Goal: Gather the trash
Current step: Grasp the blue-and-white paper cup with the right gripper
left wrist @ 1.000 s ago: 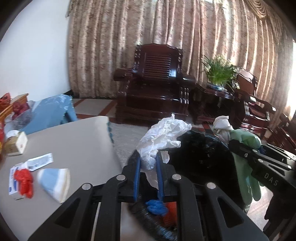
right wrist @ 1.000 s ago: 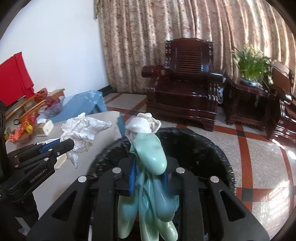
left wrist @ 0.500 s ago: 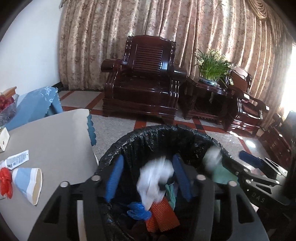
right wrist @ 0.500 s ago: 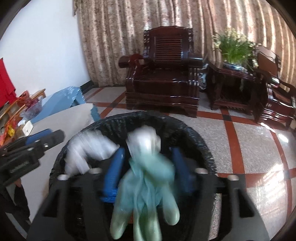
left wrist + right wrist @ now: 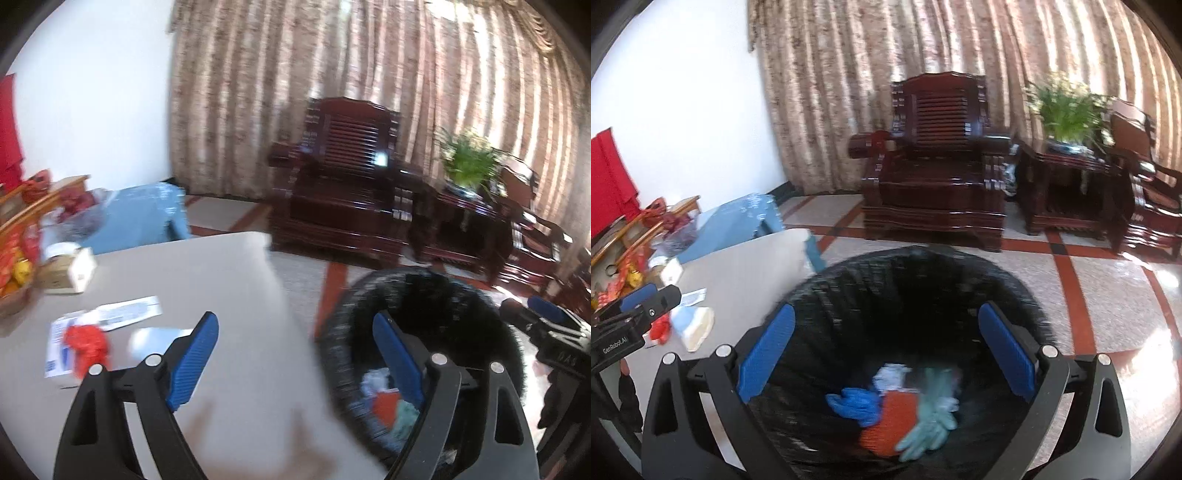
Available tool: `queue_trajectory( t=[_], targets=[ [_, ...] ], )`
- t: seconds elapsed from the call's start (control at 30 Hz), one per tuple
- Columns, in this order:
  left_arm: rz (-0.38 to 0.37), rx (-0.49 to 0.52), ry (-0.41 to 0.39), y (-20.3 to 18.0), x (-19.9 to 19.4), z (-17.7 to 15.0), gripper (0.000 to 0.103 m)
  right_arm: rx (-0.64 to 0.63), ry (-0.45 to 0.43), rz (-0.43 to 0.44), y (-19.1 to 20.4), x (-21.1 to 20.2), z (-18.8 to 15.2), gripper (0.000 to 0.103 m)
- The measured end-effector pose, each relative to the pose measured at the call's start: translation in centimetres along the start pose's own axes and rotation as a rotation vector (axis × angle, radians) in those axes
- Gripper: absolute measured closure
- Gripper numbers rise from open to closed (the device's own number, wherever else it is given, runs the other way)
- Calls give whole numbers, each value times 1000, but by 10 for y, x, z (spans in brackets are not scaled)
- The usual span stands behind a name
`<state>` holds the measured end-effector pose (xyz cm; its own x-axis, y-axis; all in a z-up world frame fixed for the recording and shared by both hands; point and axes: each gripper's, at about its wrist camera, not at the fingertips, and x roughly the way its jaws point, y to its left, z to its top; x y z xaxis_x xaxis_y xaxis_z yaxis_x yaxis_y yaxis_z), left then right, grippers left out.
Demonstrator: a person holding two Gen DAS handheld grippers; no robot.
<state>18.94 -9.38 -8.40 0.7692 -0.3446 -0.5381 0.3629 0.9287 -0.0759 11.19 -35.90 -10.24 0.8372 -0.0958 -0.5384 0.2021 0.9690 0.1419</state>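
Both claws have just been opening and now gape wide, nothing between the jaws. Right gripper (image 5: pixel 886 354) over black-lined round bin (image 5: pixel 1008 280): pale green rubber glove (image 5: pixel 931 421) and white crumpled tissue (image 5: pixel 892 374), held a second ago, now lie inside. Left gripper (image 5: pixel 295 356) has swung from the bin toward the grey table (image 5: pixel 207 273); red crumpled wrapper (image 5: pixel 86 343) there likely next.
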Motion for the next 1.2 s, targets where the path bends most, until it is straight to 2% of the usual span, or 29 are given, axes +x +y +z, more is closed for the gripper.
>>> queue_trajectory(
  t=[0.27,0.47,0.73,0.87,1.2],
  targets=[
    [210,-92,-23,99,-36,-18,19,-117,20,150,95,19,8,6],
    [318,-122,-25,147,-49,-35,19,-167,37,222,159,37,8,6],
    [413,-151,-2,196,-46,-53,19,-223,108,254,236,84,-9,6],
    [438,-154,15,213,-43,-60,19,-244,159,245,269,111,-24,6],
    [450,-189,39,243,-33,-70,19,-271,245,172,312,165,-42,6]
  ],
)
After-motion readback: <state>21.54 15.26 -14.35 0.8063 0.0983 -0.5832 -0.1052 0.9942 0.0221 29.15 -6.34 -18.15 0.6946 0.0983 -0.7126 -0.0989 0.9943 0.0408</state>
